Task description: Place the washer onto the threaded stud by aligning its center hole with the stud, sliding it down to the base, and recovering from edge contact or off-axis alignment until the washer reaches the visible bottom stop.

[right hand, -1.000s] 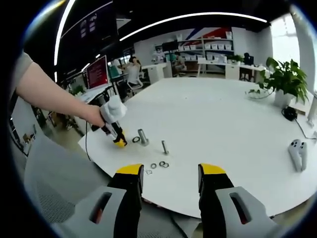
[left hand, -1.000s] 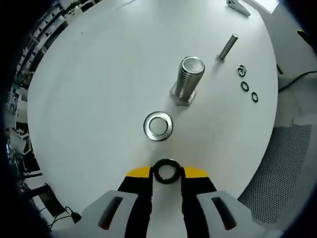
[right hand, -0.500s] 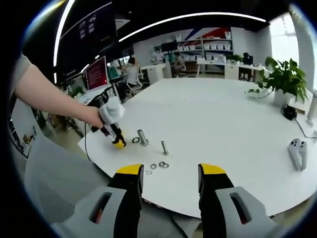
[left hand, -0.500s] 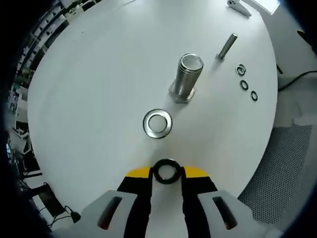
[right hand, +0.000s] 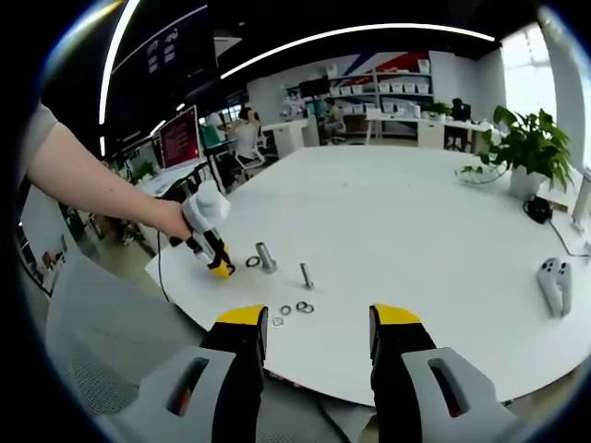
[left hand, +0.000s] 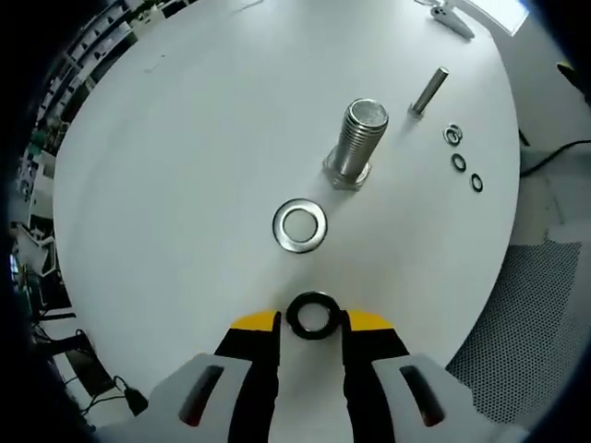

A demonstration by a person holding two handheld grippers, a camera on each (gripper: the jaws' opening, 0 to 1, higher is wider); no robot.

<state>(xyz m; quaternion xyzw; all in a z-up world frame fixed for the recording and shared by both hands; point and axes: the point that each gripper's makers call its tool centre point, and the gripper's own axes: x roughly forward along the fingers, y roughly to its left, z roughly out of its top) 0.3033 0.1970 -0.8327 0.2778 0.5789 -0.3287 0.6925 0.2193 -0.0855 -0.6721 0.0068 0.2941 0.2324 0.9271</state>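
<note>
My left gripper (left hand: 312, 318) has its jaws drawn in narrow on a black washer (left hand: 312, 315), pinched by the rim so its hole faces the camera. The stud (left hand: 360, 140) stands straight ahead of those jaws and slightly to the right in the left gripper view, well apart from the held washer, with a steel washer (left hand: 300, 224) lying flat on the table (left hand: 185, 166) between the two. The stud's long axis runs upright from the table, hex base down and threaded end up; from here it leans toward the top of the view, so I am looking at it from above and at a slant. The held washer's hole axis points roughly along the jaws, not down the stud, so I judge the washer must be carried forward over the steel one and tilted flat above the stud top before it can slide down. A thinner stud (left hand: 428, 89) and three small washers (left hand: 459, 161) lie beyond, to the right. My right gripper (right hand: 317, 346) hangs back off the table edge, jaws spread wide and holding nothing; in its view the left gripper (right hand: 220, 266) sits just beside the stud (right hand: 267, 256), clearly the nearer arm.
</note>
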